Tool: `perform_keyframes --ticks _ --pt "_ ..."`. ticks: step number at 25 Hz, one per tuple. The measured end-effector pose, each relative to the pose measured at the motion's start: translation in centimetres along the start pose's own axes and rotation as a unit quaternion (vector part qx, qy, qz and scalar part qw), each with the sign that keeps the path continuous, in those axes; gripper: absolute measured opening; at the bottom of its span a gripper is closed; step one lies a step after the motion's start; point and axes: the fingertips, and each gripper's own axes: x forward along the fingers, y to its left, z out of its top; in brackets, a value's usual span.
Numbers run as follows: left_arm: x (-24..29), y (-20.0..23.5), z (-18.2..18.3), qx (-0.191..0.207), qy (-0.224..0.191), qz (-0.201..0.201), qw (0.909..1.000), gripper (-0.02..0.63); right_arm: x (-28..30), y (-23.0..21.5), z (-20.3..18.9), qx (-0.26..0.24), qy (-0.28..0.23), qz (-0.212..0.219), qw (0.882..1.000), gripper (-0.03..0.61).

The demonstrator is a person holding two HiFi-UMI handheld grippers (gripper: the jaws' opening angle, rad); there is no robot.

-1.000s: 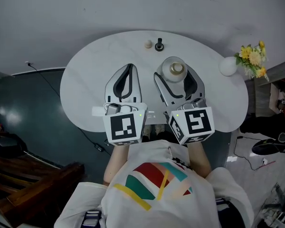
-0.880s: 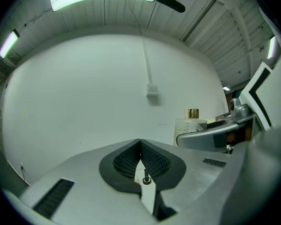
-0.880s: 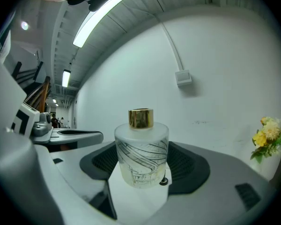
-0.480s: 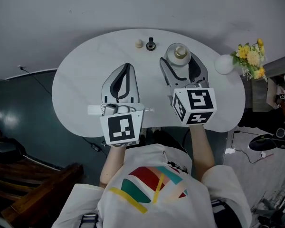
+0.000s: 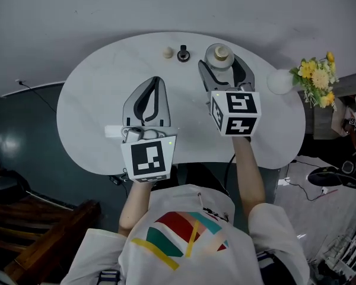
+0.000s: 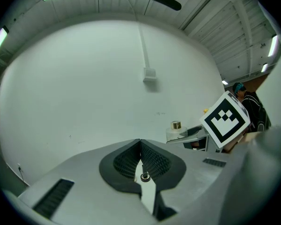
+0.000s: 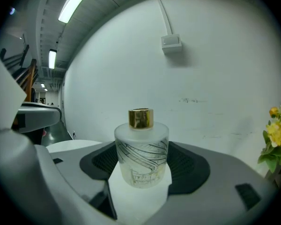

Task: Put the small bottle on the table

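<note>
Right tongs (image 5: 221, 65) pinch the upright, gold-capped small bottle (image 5: 218, 54) at the far side of the white counter (image 5: 95, 117). Left tongs (image 5: 156, 83) are pressed together, empty. A dark knob (image 5: 183, 54) and a pale ball (image 5: 168, 52) sit just left of the bottle.

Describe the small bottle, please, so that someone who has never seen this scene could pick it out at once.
On the white oval table, look toward the far edge, where the right gripper reaches out. The small bottle sits between its jaws: frosted glass with a gold cap, far bigger than the beige ball and black knob to its left.
</note>
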Motion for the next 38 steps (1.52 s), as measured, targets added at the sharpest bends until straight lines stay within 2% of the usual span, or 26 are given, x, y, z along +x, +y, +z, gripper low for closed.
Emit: perform_keyframes --ticks 16,38 --pt "2.1 0.9 -1.5 -0.019 0.013 0.021 0.9995 0.017 6.9 -2.1 -5.2 0.009 0.068 0.008 0.998 0.324" --pt "3.6 1.3 -3.8 -0.015 0.047 0.031 0.9983 0.017 12.6 -4.2 -12.6 0.020 0.152 -0.005 0.988 0.324"
